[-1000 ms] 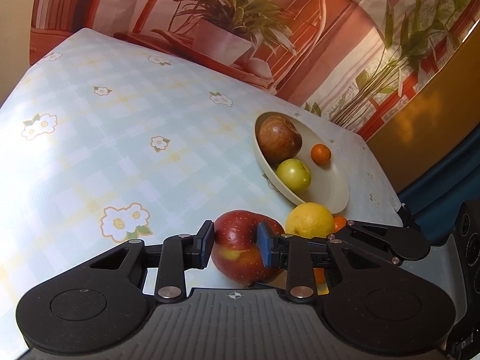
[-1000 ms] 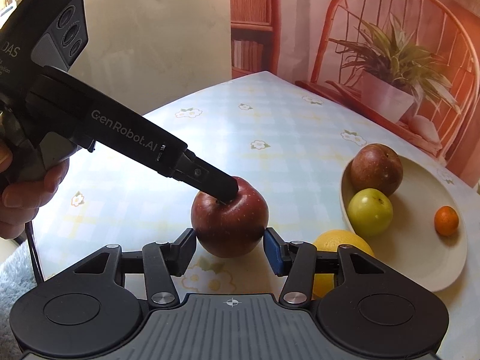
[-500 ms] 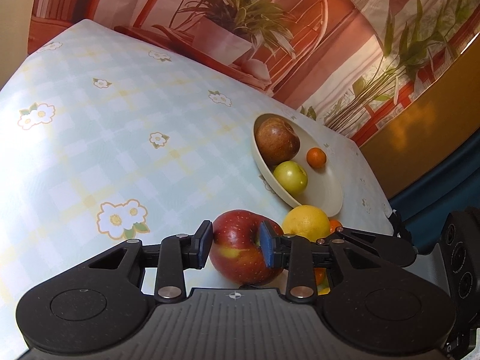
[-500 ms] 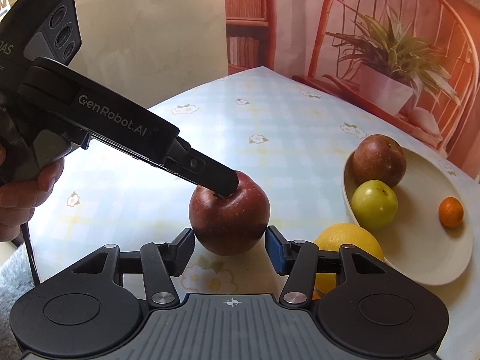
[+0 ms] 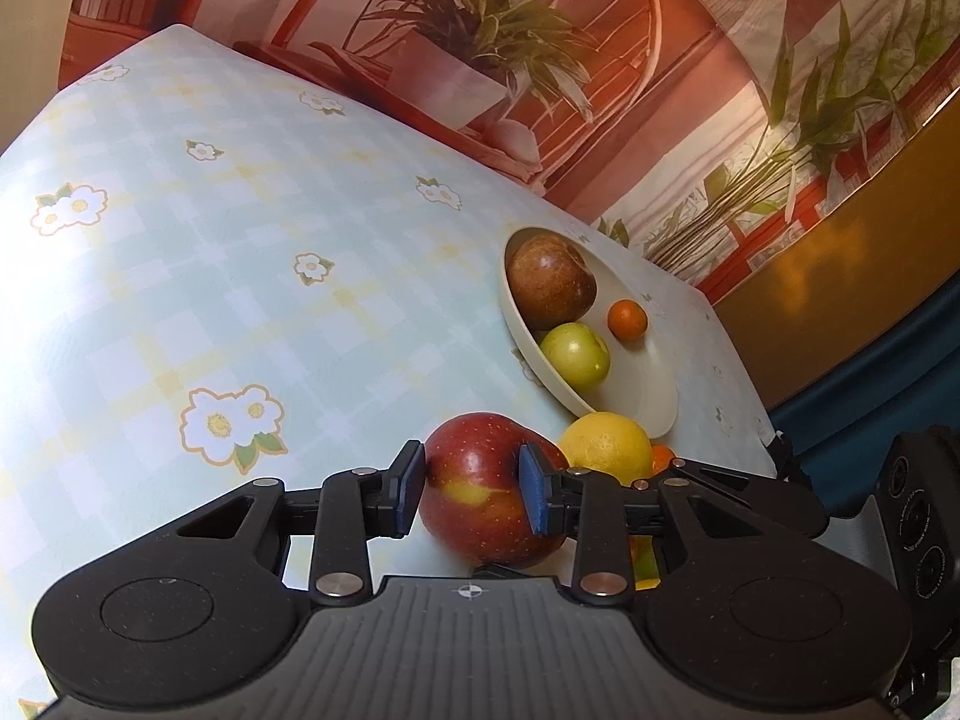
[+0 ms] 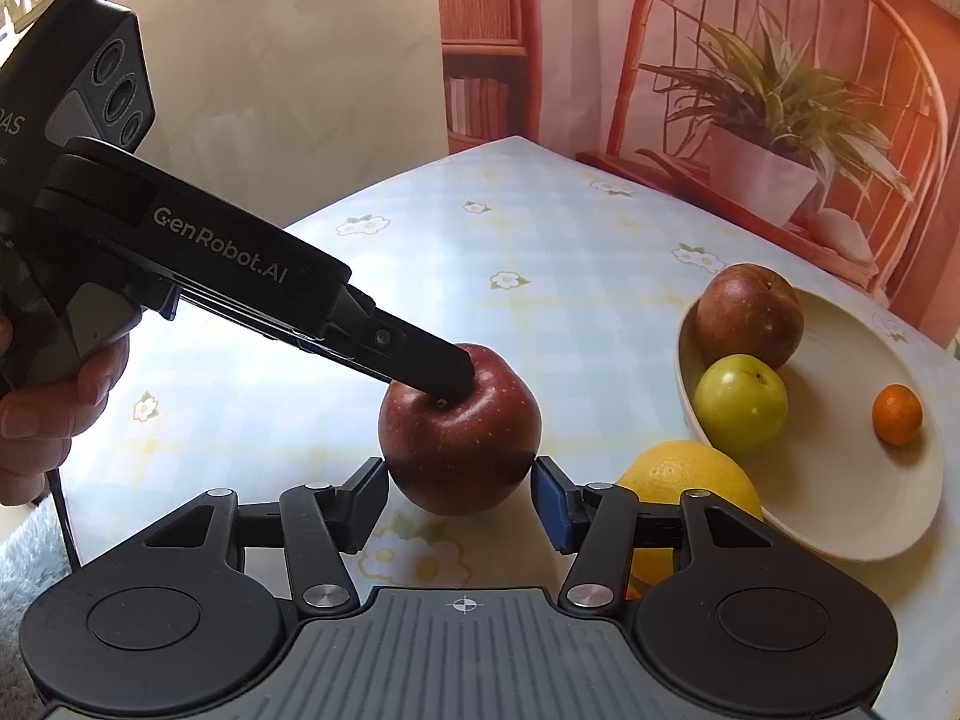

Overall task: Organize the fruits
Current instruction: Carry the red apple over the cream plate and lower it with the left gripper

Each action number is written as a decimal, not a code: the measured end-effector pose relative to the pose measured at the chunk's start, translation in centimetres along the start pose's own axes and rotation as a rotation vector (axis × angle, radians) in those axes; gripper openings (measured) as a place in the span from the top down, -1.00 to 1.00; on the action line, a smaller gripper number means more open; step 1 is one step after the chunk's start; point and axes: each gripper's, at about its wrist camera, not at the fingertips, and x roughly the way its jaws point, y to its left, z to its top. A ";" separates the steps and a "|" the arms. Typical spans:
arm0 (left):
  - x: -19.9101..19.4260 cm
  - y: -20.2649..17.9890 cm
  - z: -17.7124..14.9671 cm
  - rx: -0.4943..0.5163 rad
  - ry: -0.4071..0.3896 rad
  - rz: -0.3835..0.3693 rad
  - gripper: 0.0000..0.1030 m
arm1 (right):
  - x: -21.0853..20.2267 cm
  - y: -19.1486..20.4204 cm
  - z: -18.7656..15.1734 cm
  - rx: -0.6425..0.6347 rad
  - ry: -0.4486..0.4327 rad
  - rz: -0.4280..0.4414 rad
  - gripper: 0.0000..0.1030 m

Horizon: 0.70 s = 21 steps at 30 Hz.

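The left claw (image 5: 471, 495) was clenched on the red apple (image 5: 486, 498), its blue pads pressed against both sides while the fruit rested on the table (image 5: 240, 276). The right claw (image 6: 459, 504) stood released, one pad at each flank of the same apple without squeezing it. Just beyond the apple, toward the table's far right corner, lay a yellow citrus (image 6: 690, 480) against the cream bowl (image 6: 852, 516), which held a brown apple (image 6: 750, 315), a green apple (image 6: 741, 402) and a small orange (image 6: 897, 414).

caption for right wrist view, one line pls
Left claw grips red apple beside the fruit bowl; right claw straddles it.
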 end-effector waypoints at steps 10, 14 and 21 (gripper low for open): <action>-1.3 -5.3 2.3 0.109 -0.049 0.002 0.32 | -5.1 -2.7 1.1 0.016 -0.103 -0.007 0.05; -0.6 -8.4 4.1 0.146 -0.051 -0.010 0.32 | -7.2 -5.5 1.5 0.024 -0.133 -0.019 0.05; 2.9 -12.9 7.0 0.227 -0.065 -0.003 0.32 | -8.2 -11.0 2.6 0.053 -0.169 -0.073 0.05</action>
